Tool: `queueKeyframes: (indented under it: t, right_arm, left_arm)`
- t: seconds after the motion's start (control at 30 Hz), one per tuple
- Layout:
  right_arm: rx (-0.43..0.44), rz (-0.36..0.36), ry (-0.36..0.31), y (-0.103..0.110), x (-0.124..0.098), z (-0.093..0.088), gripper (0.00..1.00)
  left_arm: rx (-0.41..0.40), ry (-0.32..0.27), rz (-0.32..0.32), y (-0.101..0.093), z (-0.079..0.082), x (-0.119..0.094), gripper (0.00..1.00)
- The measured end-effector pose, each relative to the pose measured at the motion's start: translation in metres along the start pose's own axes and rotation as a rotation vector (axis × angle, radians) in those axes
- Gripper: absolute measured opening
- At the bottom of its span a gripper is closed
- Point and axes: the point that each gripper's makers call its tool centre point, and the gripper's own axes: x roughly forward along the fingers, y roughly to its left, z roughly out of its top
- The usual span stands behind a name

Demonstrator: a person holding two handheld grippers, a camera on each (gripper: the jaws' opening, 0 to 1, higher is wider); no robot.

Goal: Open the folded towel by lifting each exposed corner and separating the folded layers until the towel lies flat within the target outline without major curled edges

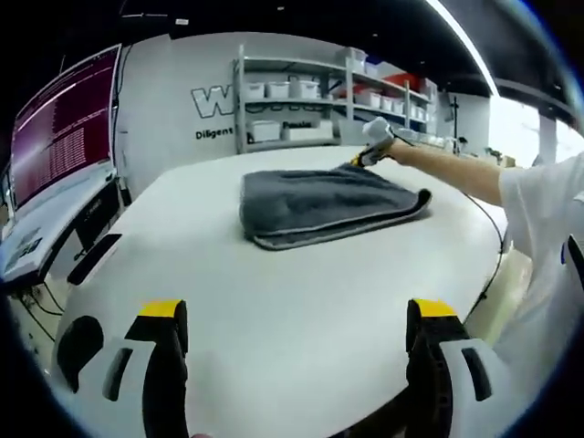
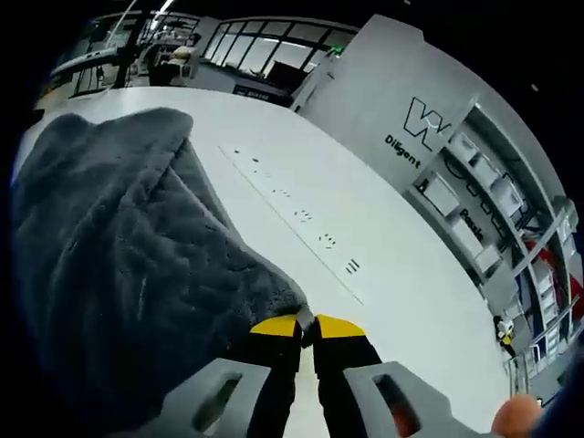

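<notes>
The grey folded towel (image 1: 324, 205) lies on the white table (image 1: 274, 310) a little above the centre of the left gripper view, its long axis running left to right across the frame, with the stacked layer edges showing along its lower side and at its right end. At the towel's upper right edge the right gripper (image 1: 374, 146) meets the cloth, held by a person's arm (image 1: 456, 173) reaching in from the right. In the right gripper view the towel fills the left half of the frame and its corner (image 2: 294, 308) comes down to the lower centre, where the right gripper (image 2: 307, 328) has its yellow-tipped jaws pressed together, pinching that corner. The left gripper (image 1: 297, 319) hangs at the bottom of its own view with its jaws spread wide over bare table, well apart from the towel. A row of small black marks (image 2: 306, 216) crosses the tabletop diagonally beside the towel. Shelves of white bins (image 1: 310, 105) stand against the far wall at upper centre, and a monitor (image 1: 64, 119) at upper left
</notes>
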Motion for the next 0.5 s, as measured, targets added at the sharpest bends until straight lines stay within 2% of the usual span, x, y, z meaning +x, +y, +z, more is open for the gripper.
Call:
queueKeyframes:
  t: [0.1, 0.2, 0.4, 0.5]
  right_arm:
    - [0.003, 0.010, -0.010, 0.000, -0.009, 0.001, 0.04]
    - [0.018, 0.004, -0.021, -0.001, -0.021, 0.003, 0.11]
    - [0.077, 0.012, -0.101, -0.002, -0.053, 0.015, 0.19]
    - [0.077, 0.010, -0.139, -0.002, -0.070, 0.022, 0.22]
  left_arm:
    - [-0.005, 0.002, -0.006, 0.000, -0.001, 0.001, 0.98]
    - [-0.011, 0.000, -0.005, 0.001, -0.001, 0.000, 0.98]
    - [-0.014, -0.011, -0.006, 0.001, -0.001, -0.005, 0.99]
    - [-0.011, -0.012, -0.005, 0.001, -0.001, -0.006, 0.99]
